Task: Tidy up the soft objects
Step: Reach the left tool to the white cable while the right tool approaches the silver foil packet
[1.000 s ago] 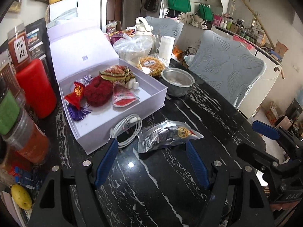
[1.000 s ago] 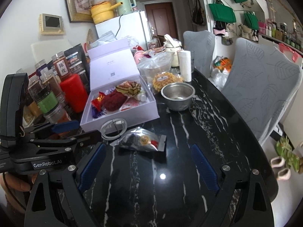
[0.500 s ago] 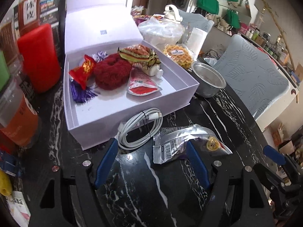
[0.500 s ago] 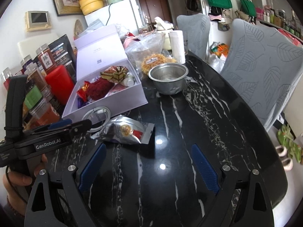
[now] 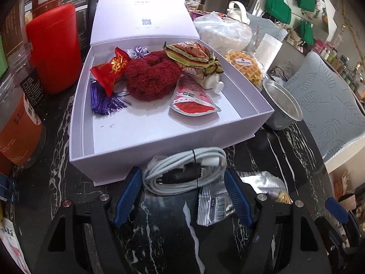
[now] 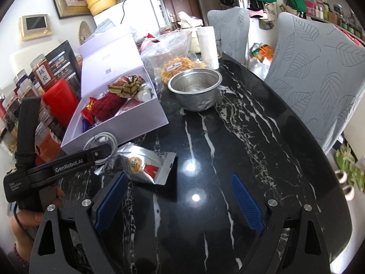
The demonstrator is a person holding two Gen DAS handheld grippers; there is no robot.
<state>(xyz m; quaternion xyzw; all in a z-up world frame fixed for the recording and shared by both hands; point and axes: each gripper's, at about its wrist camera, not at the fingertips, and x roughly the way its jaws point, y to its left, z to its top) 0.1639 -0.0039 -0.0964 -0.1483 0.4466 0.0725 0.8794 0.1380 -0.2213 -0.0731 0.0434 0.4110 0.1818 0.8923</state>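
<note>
Bright daylight — lamp glare on table [image 6: 191, 166], fisheye-warped edges.

A steel bowl [image 6: 195, 88] is seen on the black marble table [image 6: 262, 141], just right of the box. A waffle pack [image 6: 179, 66] and a clear plastic bag [image 6: 164, 48] are set behind the bowl, a paper roll [image 6: 208, 45] beside them. A red canister [image 5: 54, 45] and spice jars [image 6: 43, 70] are lined along the left edge. Two grey chairs [image 6: 314, 75] are placed at the right side.

table [image 6: 262, 141]: black marble | chairs [image 6: 314, 73]: grey leaf-pattern | door [image 6: 180, 2]: brown | fridge [image 6: 136, 11]: white
</note>
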